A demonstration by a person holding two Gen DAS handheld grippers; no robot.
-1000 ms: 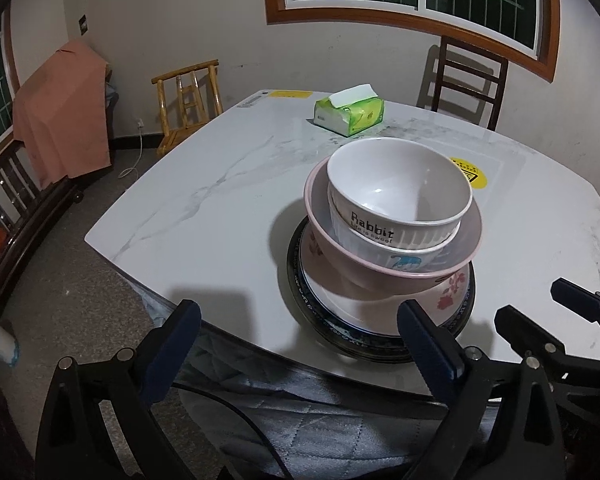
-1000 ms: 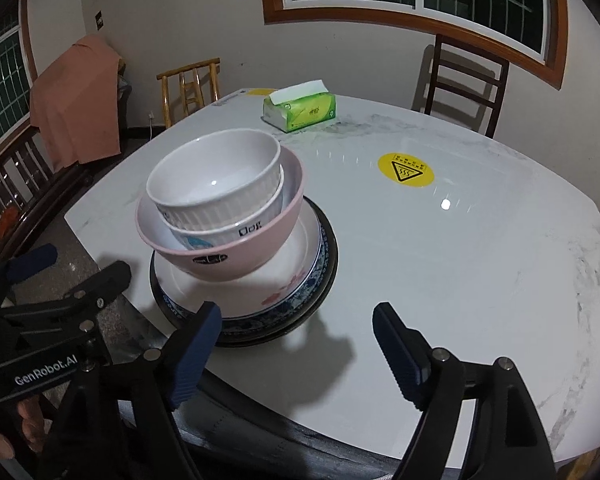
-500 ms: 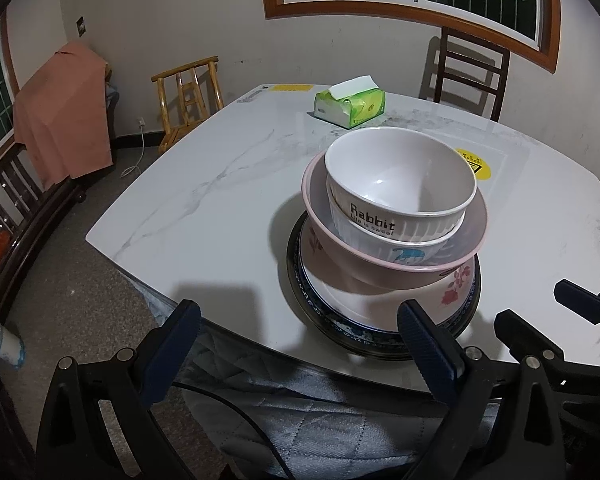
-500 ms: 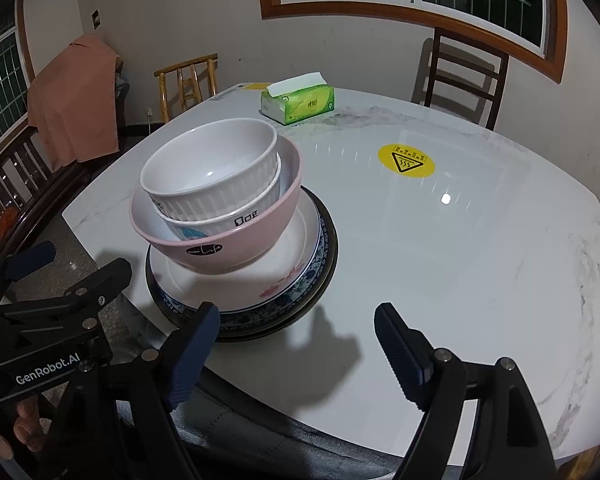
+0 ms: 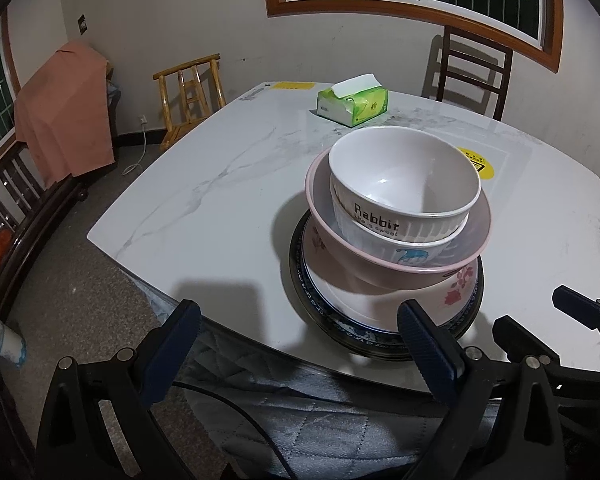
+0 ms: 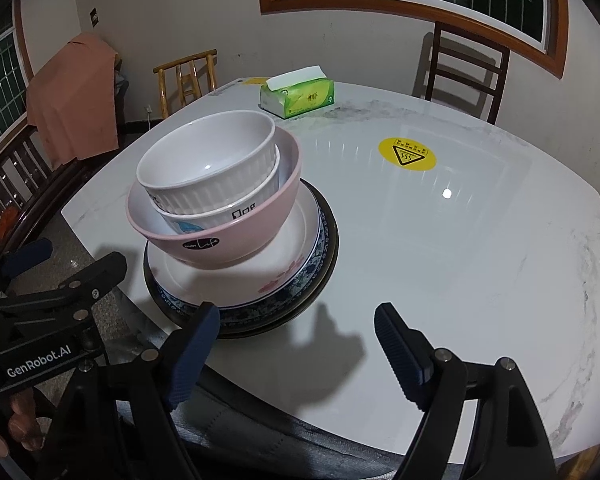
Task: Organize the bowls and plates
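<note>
A stack stands near the table's front edge: a white ribbed bowl [image 5: 404,184] marked "Rabbit" sits in a second white bowl [image 5: 400,240], inside a pink bowl [image 5: 396,264], on a white flowered plate [image 5: 452,300] over a dark blue-rimmed plate [image 5: 300,276]. The stack shows in the right wrist view too, with the top bowl [image 6: 208,160], the pink bowl [image 6: 228,240] and the plates [image 6: 300,272]. My left gripper [image 5: 296,348] is open and empty, just in front of the stack's left side. My right gripper [image 6: 296,344] is open and empty, in front of its right side.
The white marble table [image 5: 220,200] carries a green tissue box [image 5: 352,104] at the back and a yellow warning sticker [image 6: 407,154]. Wooden chairs [image 5: 192,92] stand behind. A quilted cloth [image 5: 320,420] lies below the front edge.
Both grippers have pulled back and lifted slightly from the stack. The stack has not moved. Both stay open.
</note>
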